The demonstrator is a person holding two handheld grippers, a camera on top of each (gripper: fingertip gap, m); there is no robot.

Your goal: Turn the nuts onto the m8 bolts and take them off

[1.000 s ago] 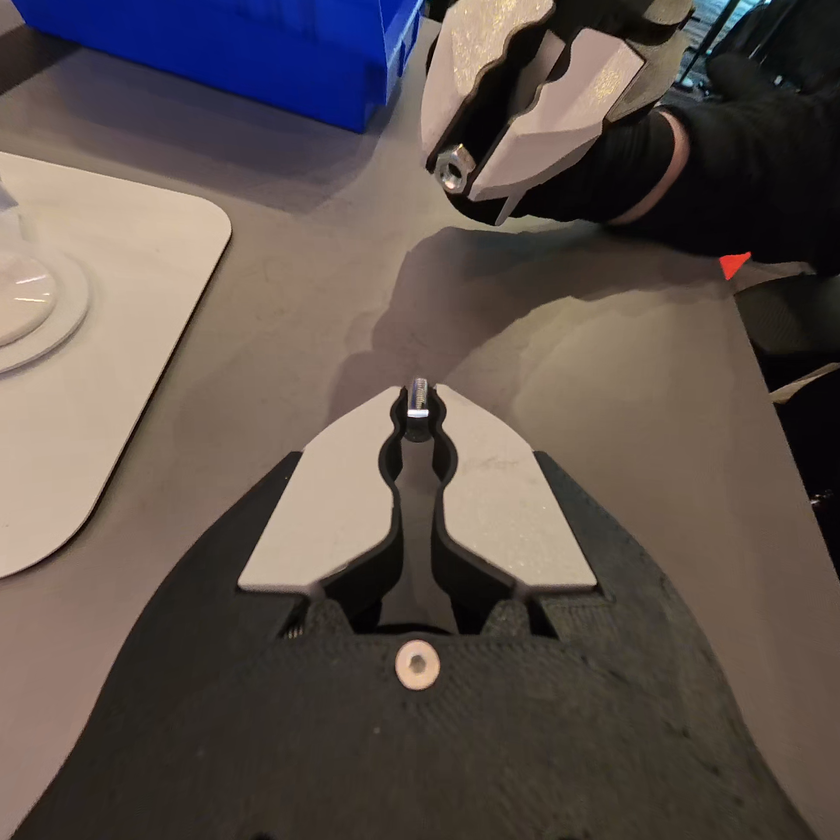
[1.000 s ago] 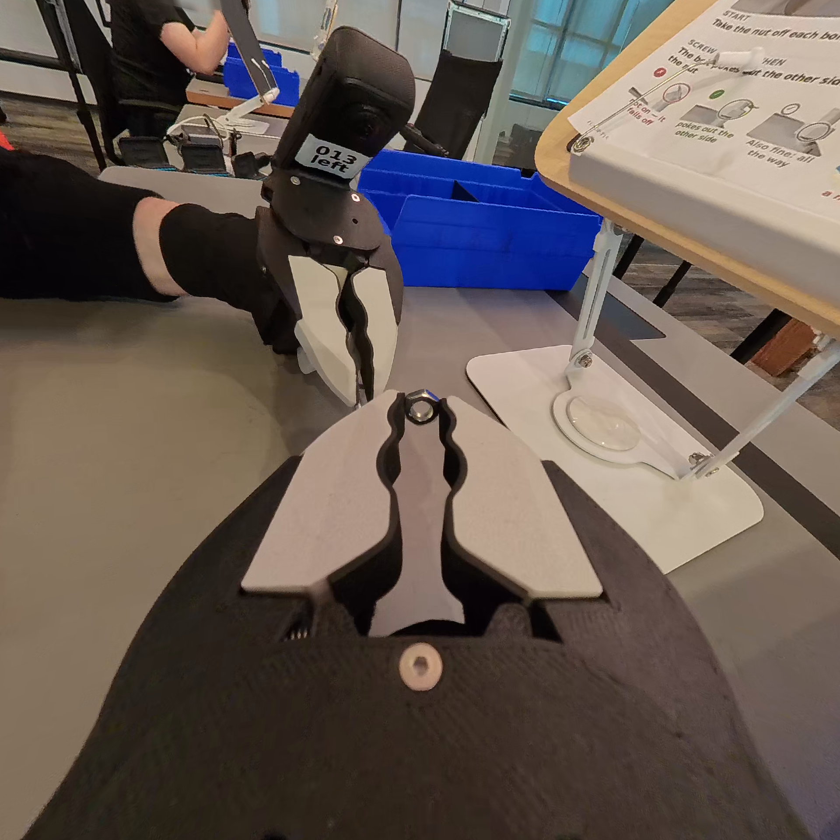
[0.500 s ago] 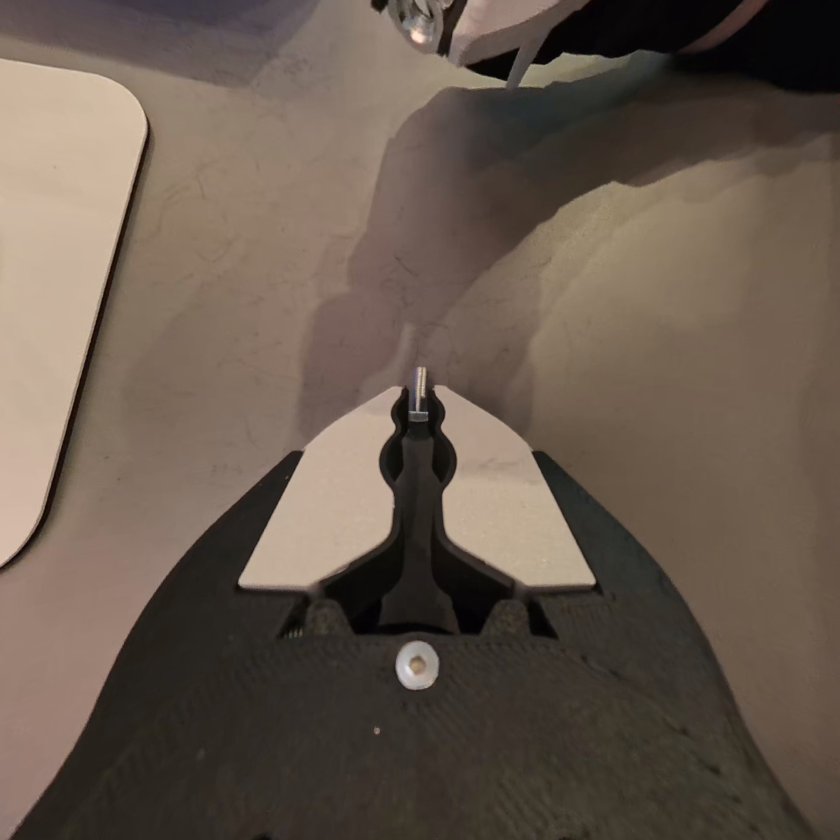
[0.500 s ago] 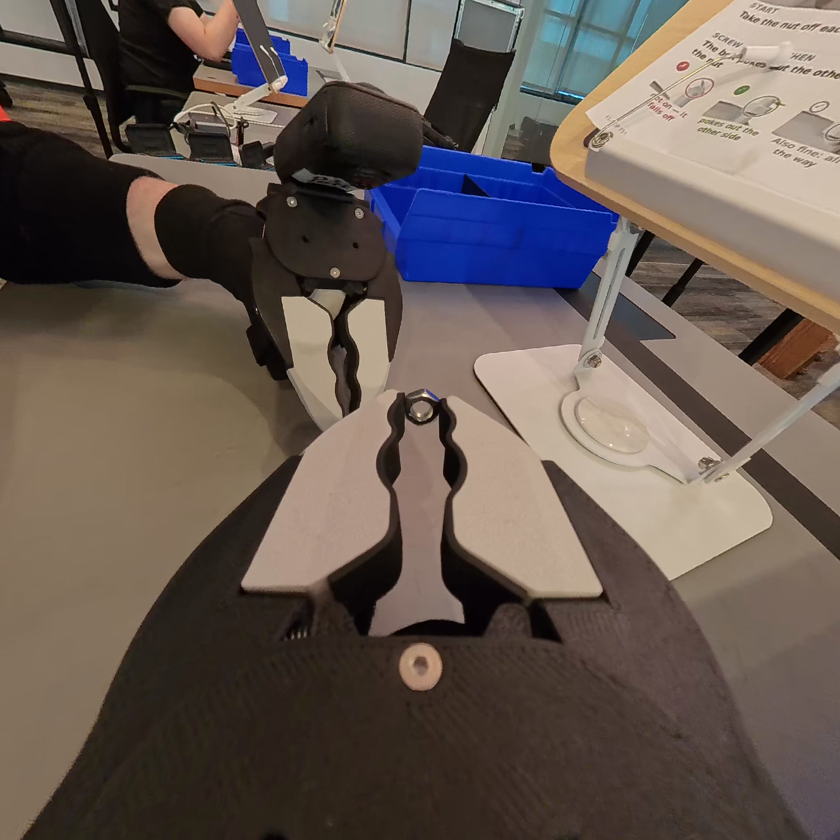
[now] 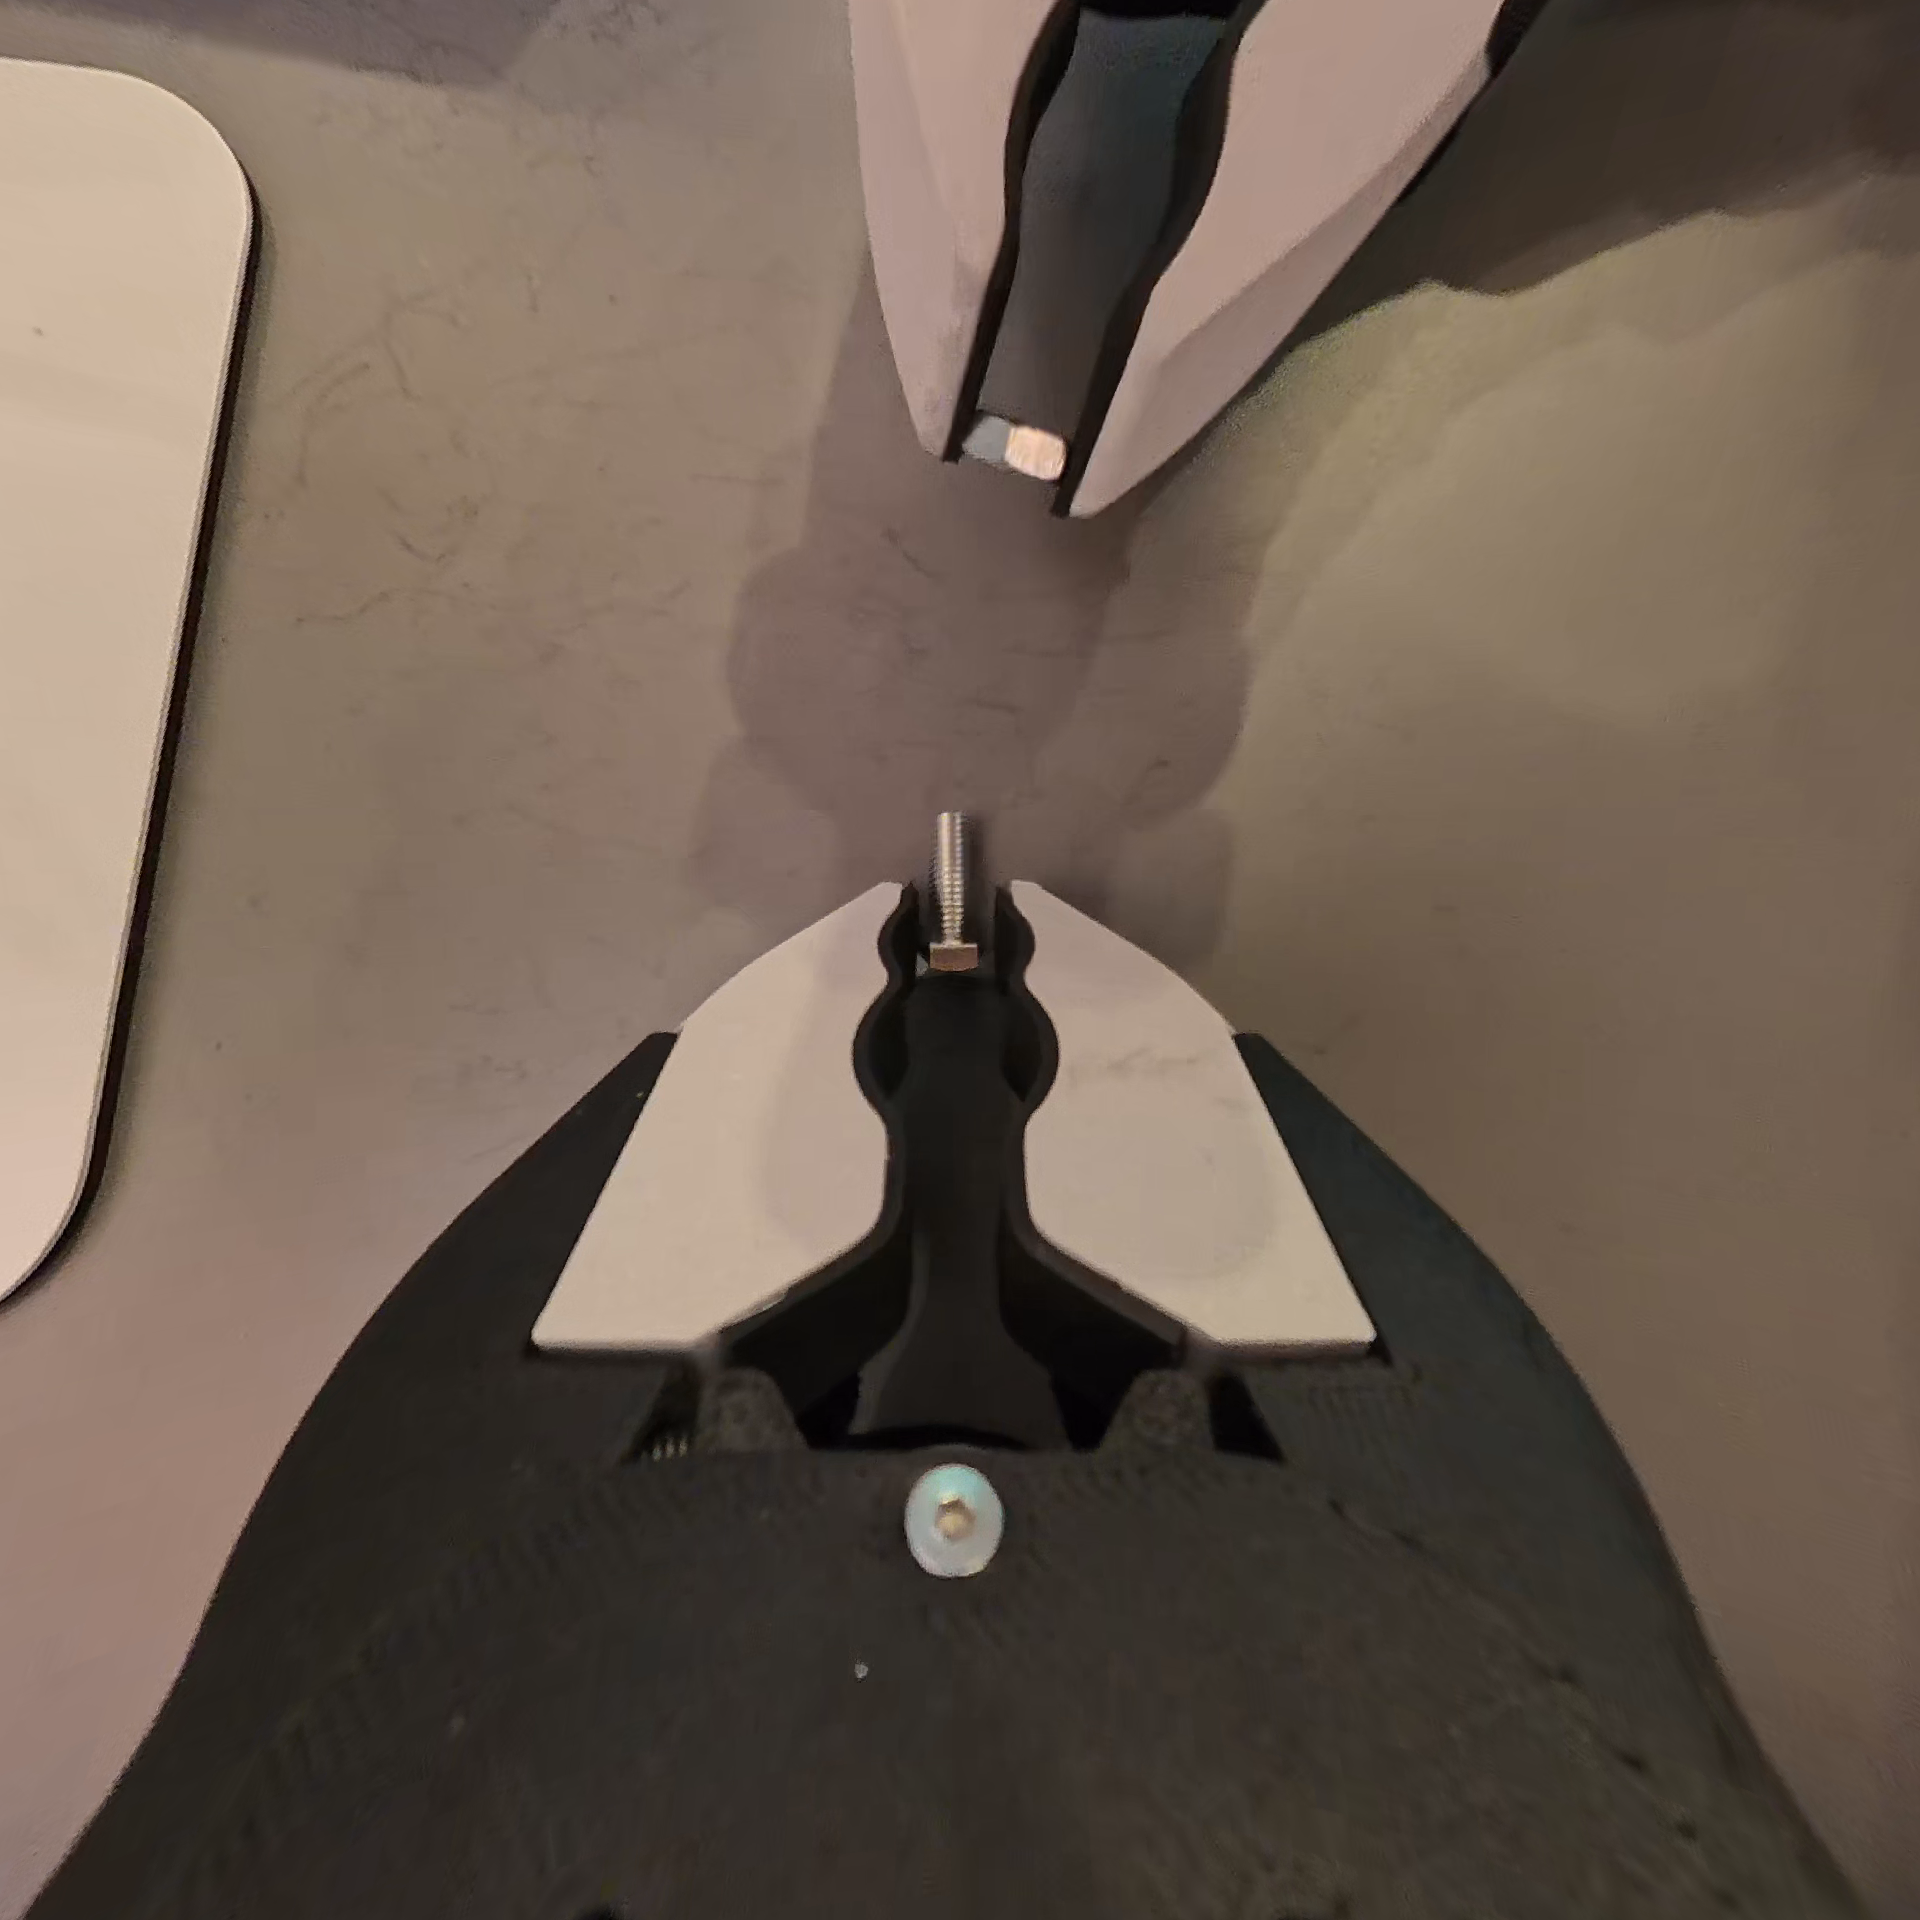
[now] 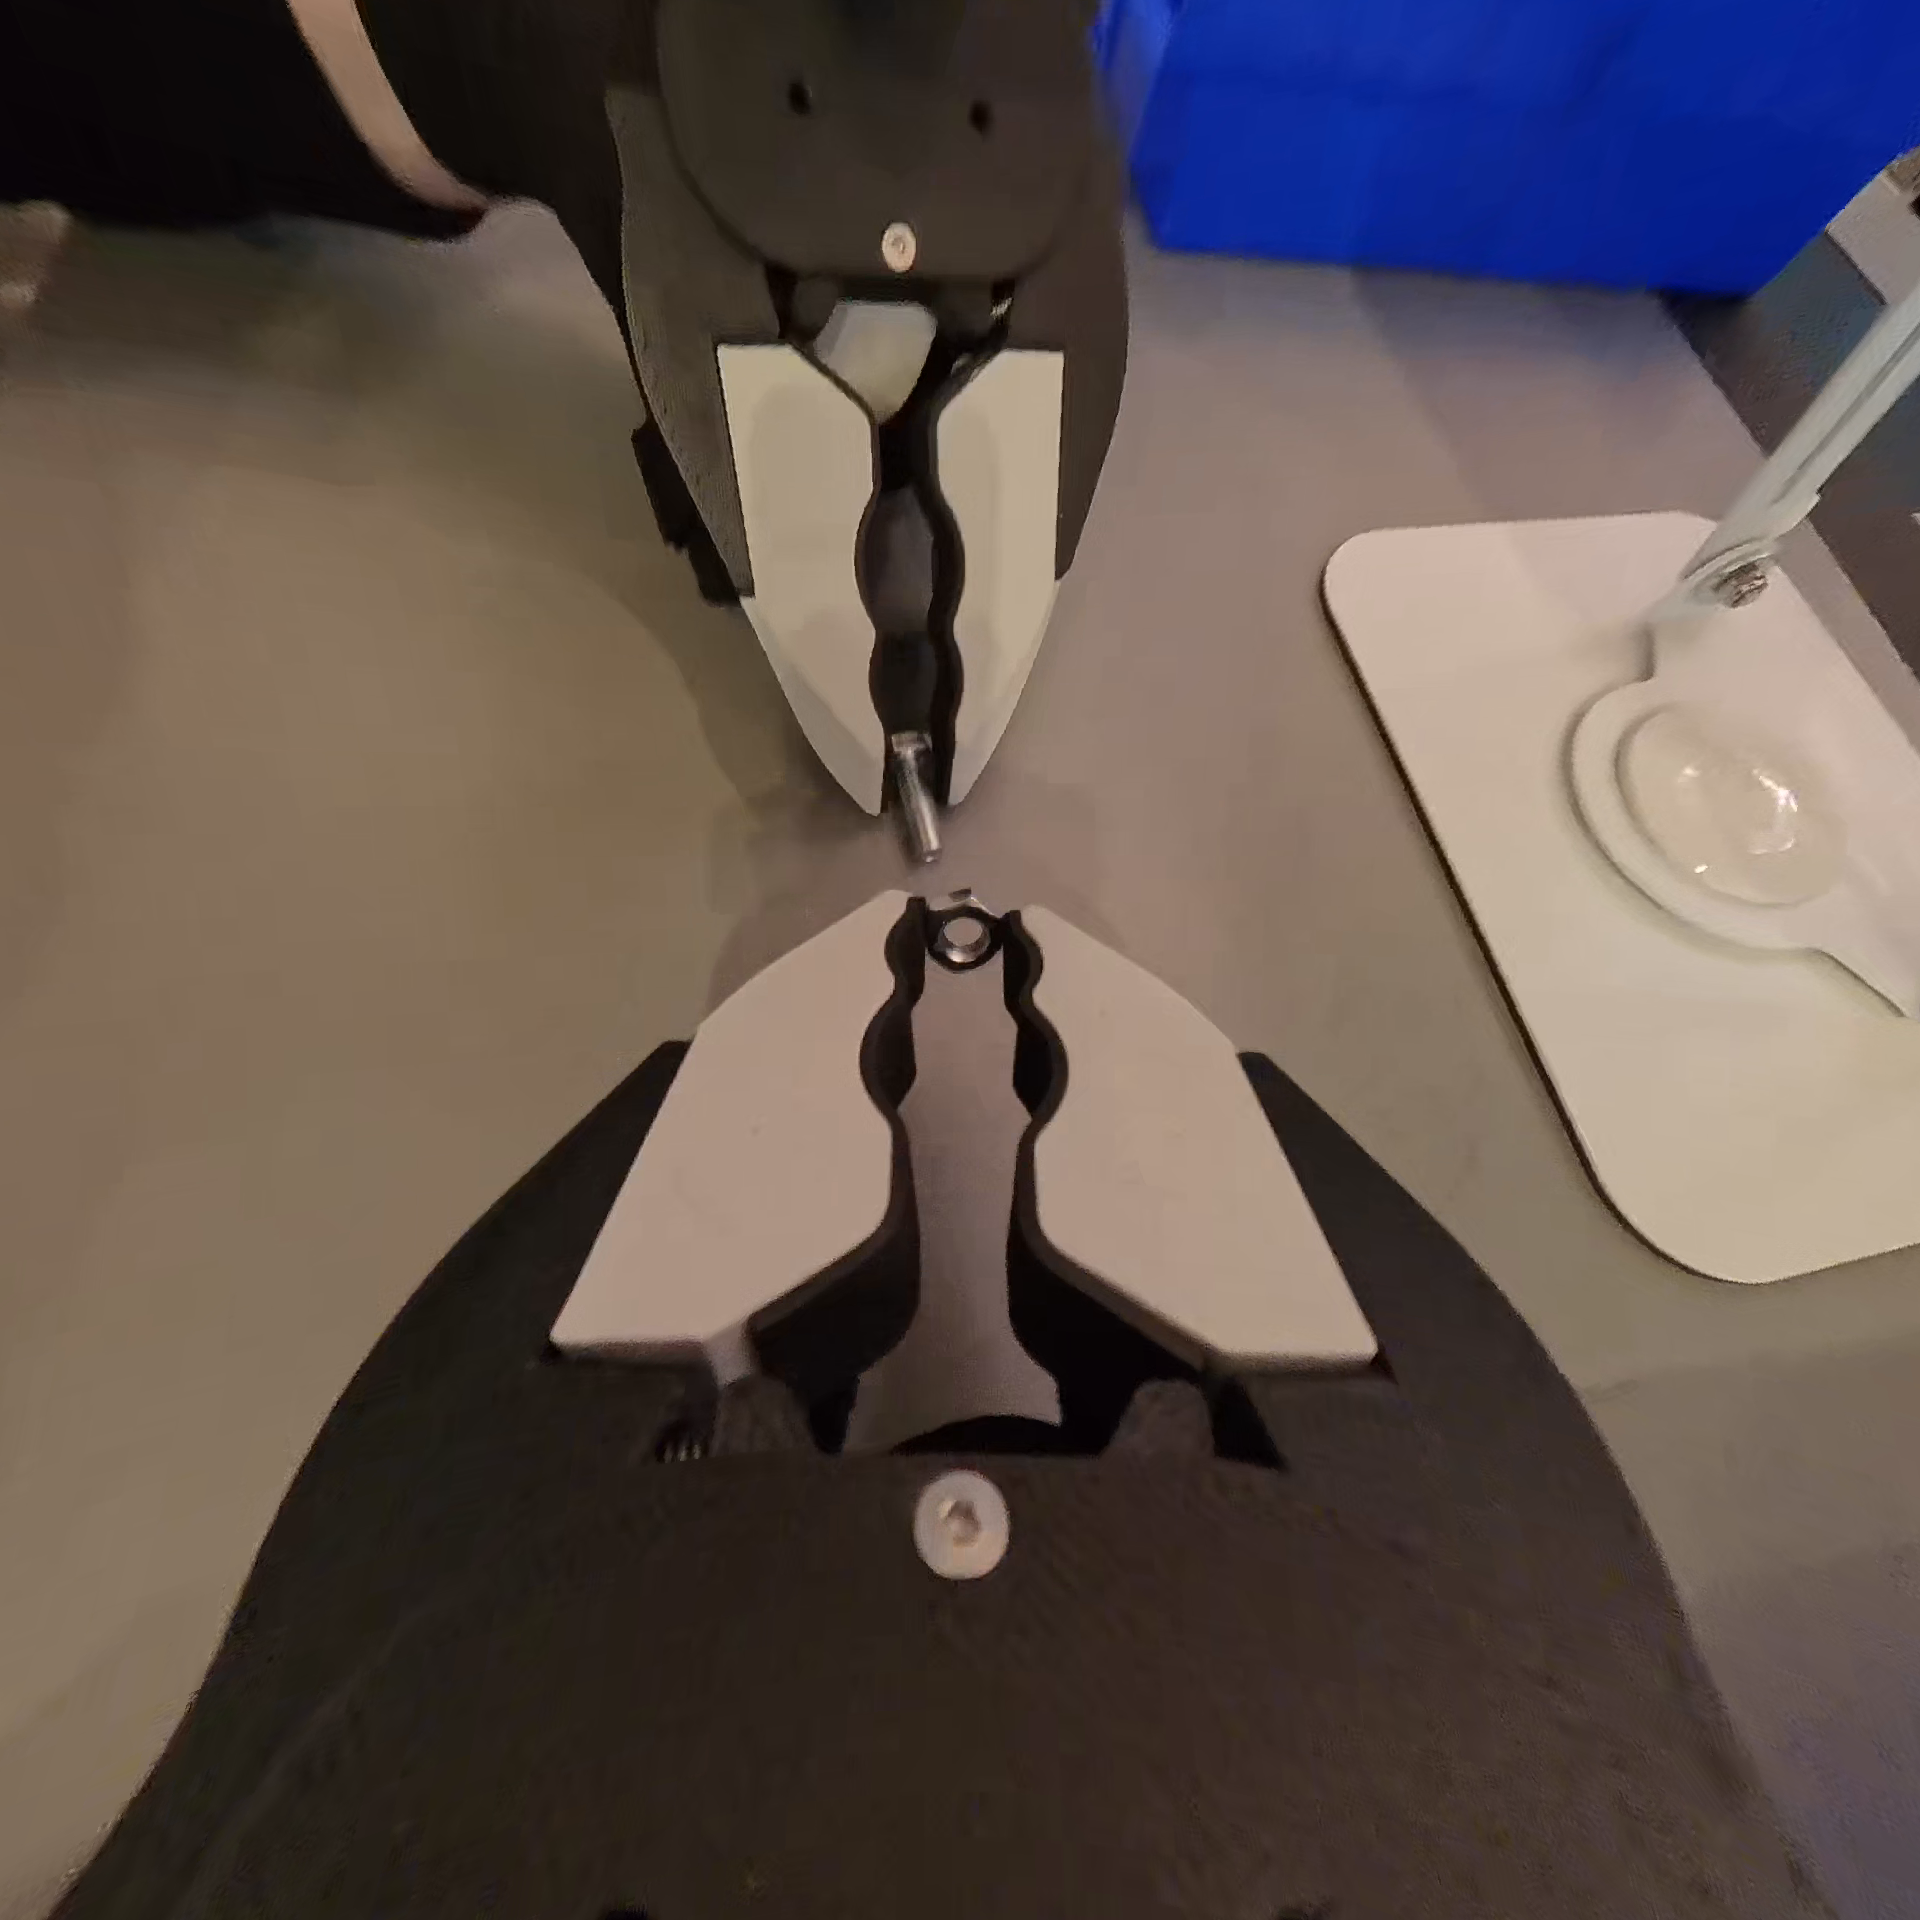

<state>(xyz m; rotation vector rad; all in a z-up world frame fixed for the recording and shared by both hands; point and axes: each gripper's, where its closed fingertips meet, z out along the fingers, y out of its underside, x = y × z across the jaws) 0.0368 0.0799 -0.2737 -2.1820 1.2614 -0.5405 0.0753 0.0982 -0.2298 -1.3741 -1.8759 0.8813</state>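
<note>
Lining these two up was the whole game at that point. My left gripper (image 5: 956, 894) was pinching the bolt (image 5: 954, 883) near its head, pads pressed on either side, threaded end sticking straight out past the fingertips toward my other hand. My right gripper (image 6: 961, 914) was clamped on the nut (image 6: 961, 938), squeezed right at the tips with the hole facing me in the right wrist view.

The two were nose to nose over the bare middle of the worktop (image 6: 312, 727), tips near each other but not touching. The bolt's long axis ran roughly along the line between the grippers, though from the right side it looked a bit tilted and its tip sat slightly left of the nut's hole. So nothing was threaded yet, as far as I could judge.

The stand base (image 6: 1558, 831) sat off toward the worktop's right edge, the blue bin (image 6: 1507, 135) at the back. Neither was in the way.

My guess: square the shaft to the hole first, or the threads would cross.
</note>
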